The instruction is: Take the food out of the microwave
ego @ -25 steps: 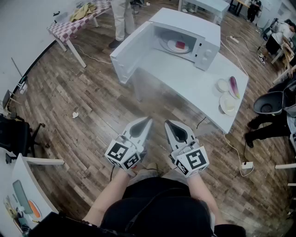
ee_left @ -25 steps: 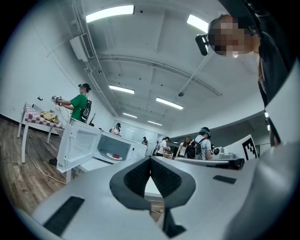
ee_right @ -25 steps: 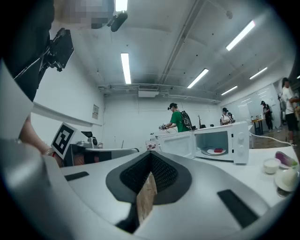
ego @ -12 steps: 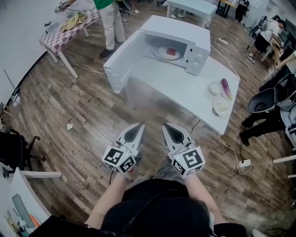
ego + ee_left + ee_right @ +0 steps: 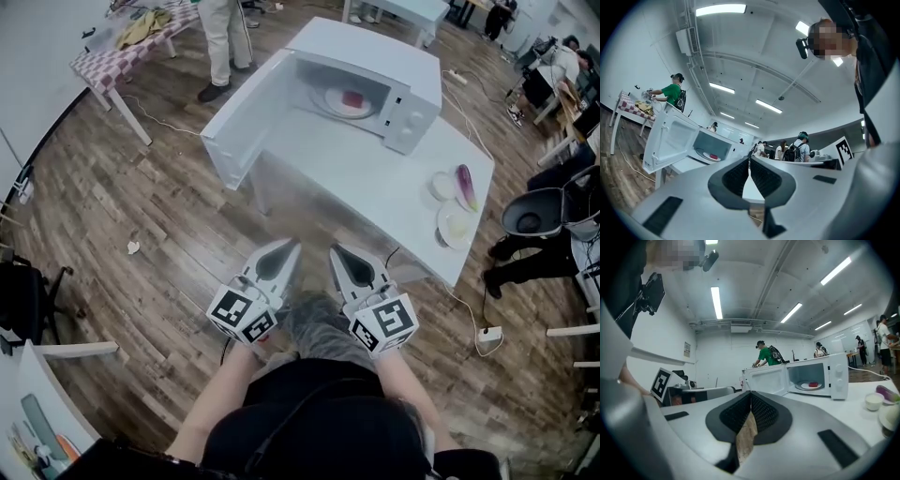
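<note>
Wood-plank floor [image 5: 141,206] fills the gap between the person and the white desk [image 5: 375,178], and that gap is shrinking: compared with a second ago the desk edge sits closer to both tools and a knee now swings into the head view, so the walk-up is on. Left tool [image 5: 292,246] and right tool [image 5: 336,251] ride side by side at waist height, both with jaws pressed together and nothing between them, well short of the desk. Up ahead the microwave [image 5: 375,52] stands with its door [image 5: 244,117] swung wide to the left, and the red food [image 5: 353,97] lies on its plate [image 5: 330,101] inside the cavity, untouched. At the desk's right end an aubergine [image 5: 466,180] and two pale dishes [image 5: 455,225] lie clear of the route. A bystander [image 5: 220,37] stands beyond the door. By my reading this is only the approach: a tool must open before any reach inside.
</note>
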`<state>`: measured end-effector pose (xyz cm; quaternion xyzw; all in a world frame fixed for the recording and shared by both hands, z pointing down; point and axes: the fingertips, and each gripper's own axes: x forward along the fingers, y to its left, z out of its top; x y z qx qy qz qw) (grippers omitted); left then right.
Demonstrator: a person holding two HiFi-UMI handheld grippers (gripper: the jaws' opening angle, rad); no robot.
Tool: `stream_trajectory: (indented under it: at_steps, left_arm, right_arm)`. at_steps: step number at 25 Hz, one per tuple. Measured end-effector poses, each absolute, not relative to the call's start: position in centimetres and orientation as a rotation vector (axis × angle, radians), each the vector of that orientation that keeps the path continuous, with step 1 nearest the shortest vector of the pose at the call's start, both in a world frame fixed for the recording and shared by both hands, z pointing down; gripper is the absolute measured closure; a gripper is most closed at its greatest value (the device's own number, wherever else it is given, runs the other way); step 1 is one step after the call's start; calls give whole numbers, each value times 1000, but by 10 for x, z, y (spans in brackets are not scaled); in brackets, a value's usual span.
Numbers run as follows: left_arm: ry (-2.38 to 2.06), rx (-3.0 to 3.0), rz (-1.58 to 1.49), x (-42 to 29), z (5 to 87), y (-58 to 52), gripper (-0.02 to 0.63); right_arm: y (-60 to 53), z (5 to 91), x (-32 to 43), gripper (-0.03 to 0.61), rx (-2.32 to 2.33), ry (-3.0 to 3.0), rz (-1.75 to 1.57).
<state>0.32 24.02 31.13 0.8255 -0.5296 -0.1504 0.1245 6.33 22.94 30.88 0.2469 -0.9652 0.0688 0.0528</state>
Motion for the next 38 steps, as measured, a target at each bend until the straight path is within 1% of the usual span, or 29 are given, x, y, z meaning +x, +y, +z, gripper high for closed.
stream_trajectory:
  at_steps: [11,26,30,38]
  left_arm:
    - [-1520,2321,-406,-24,331,159,603]
    - [-1461,2293,-373,-29,355,19,603]
    - [-1448,2288,-352,-25,361,3,603]
    - [-1423,2253,-319,-23,371,-21,603]
  right_arm:
    - [135,325,34,558,776,-2923,332]
    - [-13,362,54,558,1042,-2781,518]
    - [-34,375,63,558,1118,-2720,565]
    - [-56,393,56,558,1102,-2683,677]
